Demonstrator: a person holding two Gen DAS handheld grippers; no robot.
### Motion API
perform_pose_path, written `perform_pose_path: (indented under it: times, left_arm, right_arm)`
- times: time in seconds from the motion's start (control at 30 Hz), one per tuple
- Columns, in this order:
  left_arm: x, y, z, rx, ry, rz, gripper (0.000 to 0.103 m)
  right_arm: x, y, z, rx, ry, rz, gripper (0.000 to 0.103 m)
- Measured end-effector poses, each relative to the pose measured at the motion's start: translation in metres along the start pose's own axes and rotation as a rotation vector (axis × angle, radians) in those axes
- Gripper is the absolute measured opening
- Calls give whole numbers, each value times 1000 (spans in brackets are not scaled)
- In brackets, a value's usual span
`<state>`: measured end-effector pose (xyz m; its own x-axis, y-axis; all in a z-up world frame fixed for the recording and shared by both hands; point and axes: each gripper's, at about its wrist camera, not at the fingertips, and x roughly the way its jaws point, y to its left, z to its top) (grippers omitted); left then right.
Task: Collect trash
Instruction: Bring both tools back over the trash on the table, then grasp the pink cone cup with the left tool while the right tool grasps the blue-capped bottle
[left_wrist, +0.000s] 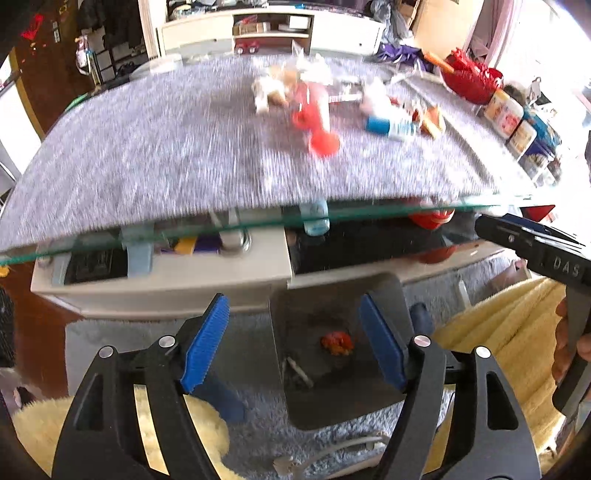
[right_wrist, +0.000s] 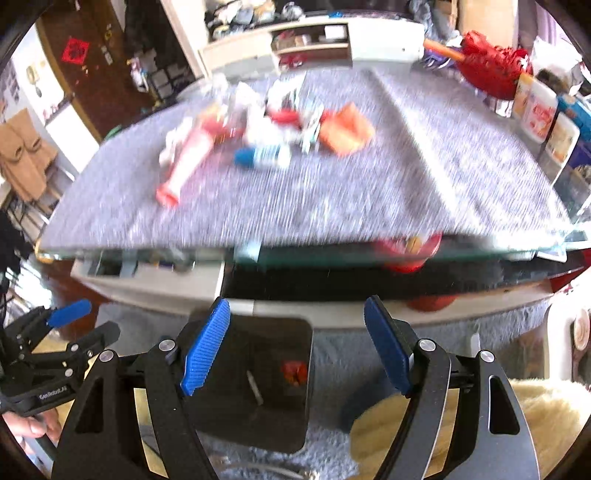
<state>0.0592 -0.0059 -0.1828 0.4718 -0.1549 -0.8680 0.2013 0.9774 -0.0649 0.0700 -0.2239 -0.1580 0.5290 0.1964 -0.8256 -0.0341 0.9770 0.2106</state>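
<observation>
Grey cloth covers the bench (left_wrist: 147, 155), trash pile (left_wrist: 314, 107) untouched mid-top; both tools, left tool (left_wrist: 295, 343) and right tool (right_wrist: 297, 347), gape wide, empty (bin (left_wrist: 295, 413) below). Next: reach, pinch one piece.

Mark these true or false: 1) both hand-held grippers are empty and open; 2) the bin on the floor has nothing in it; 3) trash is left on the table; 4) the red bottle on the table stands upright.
1) True: the left hand-held gripper and right hand-held gripper are open and hold nothing.
2) False: the bin holds a red scrap and a pale stick-like piece.
3) True: a pile of trash lies on the table.
4) False: the red bottle lies on its side.
</observation>
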Motion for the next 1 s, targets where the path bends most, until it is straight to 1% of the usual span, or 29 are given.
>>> perform_pose_path:
  times: [0.1,0.2,0.33,0.37,0.4,0.5,0.53,0.57,0.73,0.8,1.0]
  left_arm:
    - [-2,-2,16,8,-19,-6,74]
    - [3,-6,36,28,-33,7,74]
    - [16,-8,62,36,-40,-7,73]
    - [21,-7,68,32,-37,-8,71]
    - [26,-7,76,23,-30,-14,65]
    - [36,-7,92,3,-26,-34,60]
    - [39,-7,99,-3,-30,-41,58]
    - [41,-8,104,-7,-32,-46,55]
    - [56,-14,128,-5,-24,-60,45]
    - [63,-15,132,-1,-11,-60,41]
    - [82,-11,135,-3,25,-43,32]
  right_arm:
    - [2,-4,19,7,-25,7,76]
    - [13,-6,34,-4,-35,39,76]
    - [34,-2,48,-42,-31,48,75]
    - [37,-2,50,-46,-30,49,74]
    - [41,-2,53,-50,-29,52,69]
    - [47,-1,58,-61,-34,55,61]
    - [50,0,62,-74,-38,59,60]
    - [52,2,64,-86,-40,62,57]
    - [63,6,74,-134,-42,70,53]
    - [67,7,78,-142,-38,77,52]
    - [80,10,86,-145,-26,107,48]
